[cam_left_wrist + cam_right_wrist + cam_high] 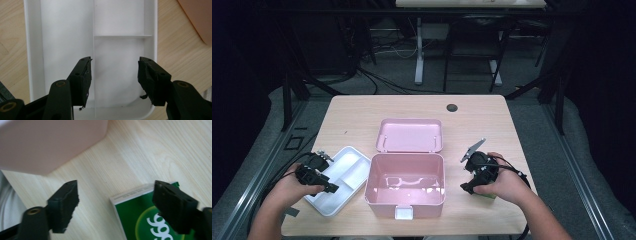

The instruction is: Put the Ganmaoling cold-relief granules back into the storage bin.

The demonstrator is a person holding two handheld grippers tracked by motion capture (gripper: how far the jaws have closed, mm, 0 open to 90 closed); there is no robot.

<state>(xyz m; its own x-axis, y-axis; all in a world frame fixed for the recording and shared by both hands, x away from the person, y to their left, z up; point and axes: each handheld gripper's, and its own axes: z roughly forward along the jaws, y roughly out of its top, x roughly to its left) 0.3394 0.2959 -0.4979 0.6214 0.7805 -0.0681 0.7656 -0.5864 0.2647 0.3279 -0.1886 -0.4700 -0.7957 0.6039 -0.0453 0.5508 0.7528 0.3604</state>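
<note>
Two grippers were out over the light wooden desk (362, 107), both w/ jaws apart and nothing clamped. The left gripper (319, 182) hung over the white plastic divided tray (343, 177) at the desk's left, jaws straddling the tray's long divider per its own view (93, 75). The right gripper (472, 185) sat low at the desk's right, near the open pink plastic box (406, 186), whose lid (410, 135) lay flat behind it. In the right gripper view, the green cardboard pack w/ white lettering (140, 220) lay flat on the desk, just beside the box's corner; only its near end sat between the jaws, off-centre toward one pad.

Risks, imo: closing from there could catch just the pack's corner, so it'd pivot or skid across the desk instead of lifting. A thin flat pack gives little edge to bite; jaws might scrape wood. Left jaws closing could nip the divider and tip the light tray.
</note>
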